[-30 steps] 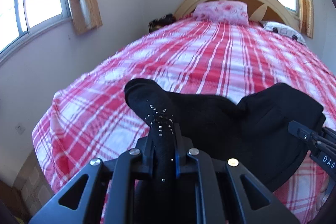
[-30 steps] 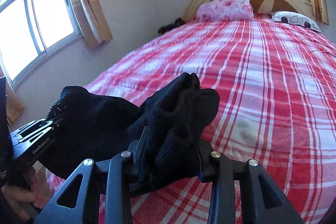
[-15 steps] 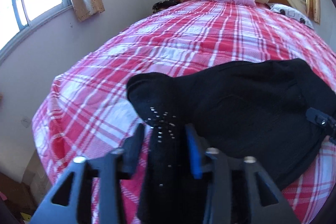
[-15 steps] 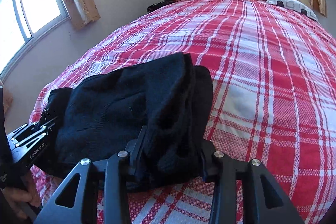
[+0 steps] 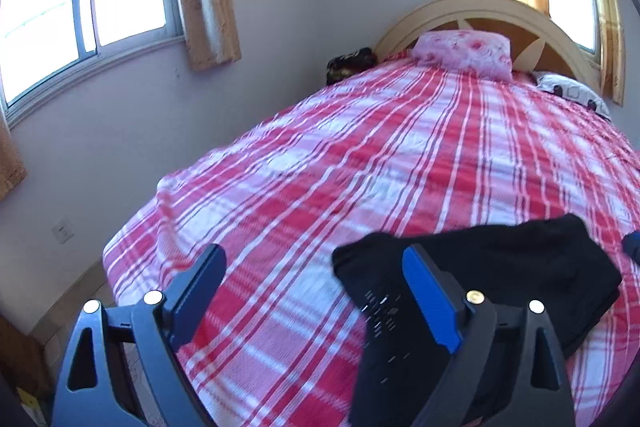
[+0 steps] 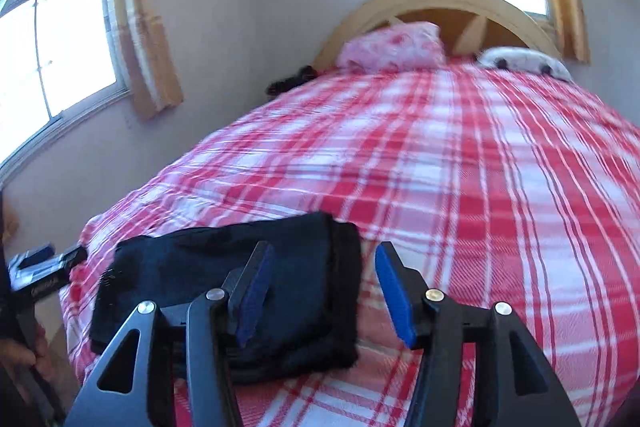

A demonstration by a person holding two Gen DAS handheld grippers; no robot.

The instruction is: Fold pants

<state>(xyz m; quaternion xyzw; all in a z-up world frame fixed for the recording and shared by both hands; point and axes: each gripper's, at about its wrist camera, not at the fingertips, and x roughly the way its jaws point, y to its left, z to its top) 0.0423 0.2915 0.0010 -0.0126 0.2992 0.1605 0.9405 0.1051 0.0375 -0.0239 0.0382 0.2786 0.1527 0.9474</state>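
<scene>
The black pants [image 5: 500, 267] lie folded in a flat bundle on the red plaid bed near its foot edge; they also show in the right wrist view [image 6: 248, 275]. My left gripper [image 5: 312, 263] is open and empty, at the bundle's left end; its right finger overlaps the fabric. My right gripper [image 6: 324, 267] is open and empty, raised above the bundle's right edge. The left gripper's tip [image 6: 44, 267] shows at the far left of the right wrist view.
The red plaid bedspread [image 5: 400, 155] covers the bed. A pink pillow [image 5: 464, 53] and a white patterned pillow [image 5: 572, 95] lie at the wooden headboard [image 5: 480, 7]. A dark item [image 5: 350, 63] sits by the wall. Windows and a wall run along the left.
Both grippers have opened and let go of the pants, which now lie flat on the bed. Both grippers have pulled back and tilted up.
</scene>
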